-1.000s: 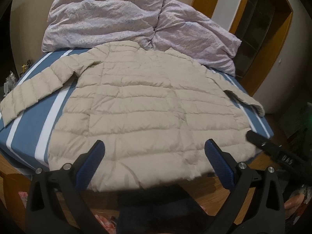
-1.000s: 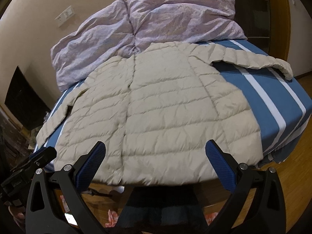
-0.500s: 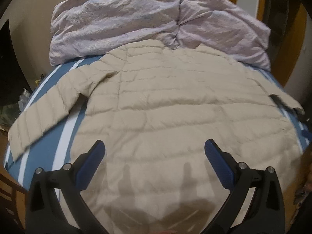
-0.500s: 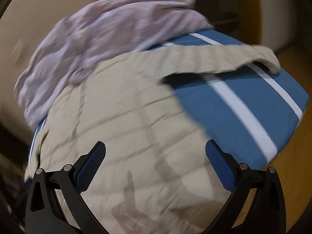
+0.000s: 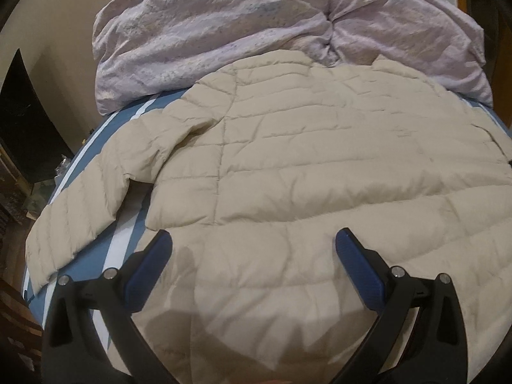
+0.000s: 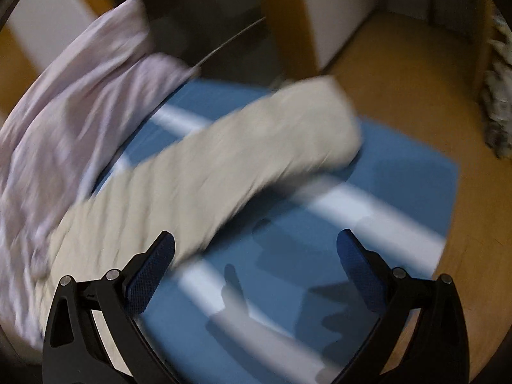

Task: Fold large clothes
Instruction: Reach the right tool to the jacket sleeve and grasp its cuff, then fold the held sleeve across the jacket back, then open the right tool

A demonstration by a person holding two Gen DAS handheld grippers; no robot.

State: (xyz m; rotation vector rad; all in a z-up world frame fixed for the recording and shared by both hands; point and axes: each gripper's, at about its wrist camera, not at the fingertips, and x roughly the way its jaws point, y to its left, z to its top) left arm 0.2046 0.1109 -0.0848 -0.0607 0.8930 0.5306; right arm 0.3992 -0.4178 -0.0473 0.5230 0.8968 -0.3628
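Hovering both claws spread wide and empty: left gripper [image 5: 252,244] over the puffy jacket [image 5: 320,176] flat on the bed [image 5: 128,243]; right gripper [image 6: 256,246] beside its sleeve [image 6: 224,153]. Looks light, soft, slippery; I'd pinch the cuff.

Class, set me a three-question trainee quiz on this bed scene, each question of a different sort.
1. True or false: the left tool is shut on the beige jacket.
2. The jacket sleeve in the right tool view lies on: A) wooden floor B) blue striped sheet C) lilac duvet.
3. Fill in: the duvet is bunched at the jacket's ____ end.

Key: 1 false; 2 B; 3 collar.
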